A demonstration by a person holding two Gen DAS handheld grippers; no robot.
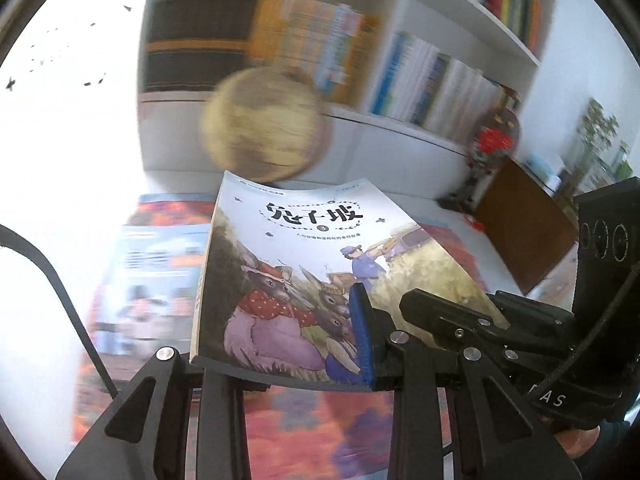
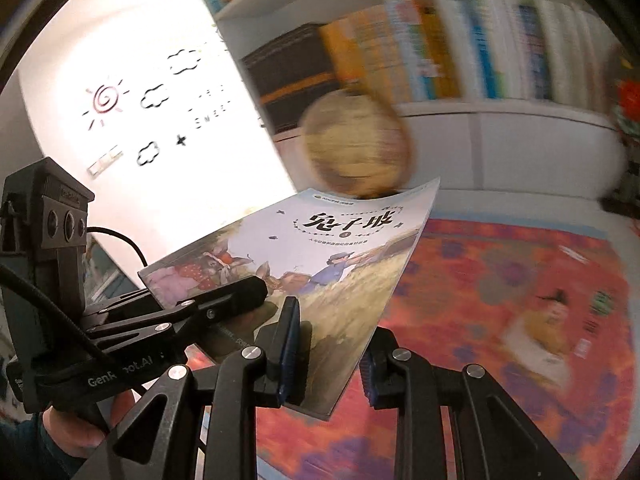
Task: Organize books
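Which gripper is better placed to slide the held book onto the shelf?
Probably the left gripper. It straddles the book's near edge, in line with its length, aimed at the bookshelf. The right gripper clamps only one corner, at an angle.

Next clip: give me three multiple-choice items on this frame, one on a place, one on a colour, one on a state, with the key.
1. Where is the globe?
A. beyond the held book's far edge, in front of the white bookshelf
B. on top of the shelf
C. between the jaws

2. What colour are the gripper pads?
A. red
B. blue
C. white

3. What state is the illustrated book in?
A. lying flat under other books
B. standing on the shelf
C. lifted, gripped by the left gripper and right gripper

Key: 1 A, the globe shows just past the cover's top edge, shelf behind. 2 B, blue ribbed pads press on the cover. 3 C, both wrist views show jaws clamped on its near edge, clear of the books below.
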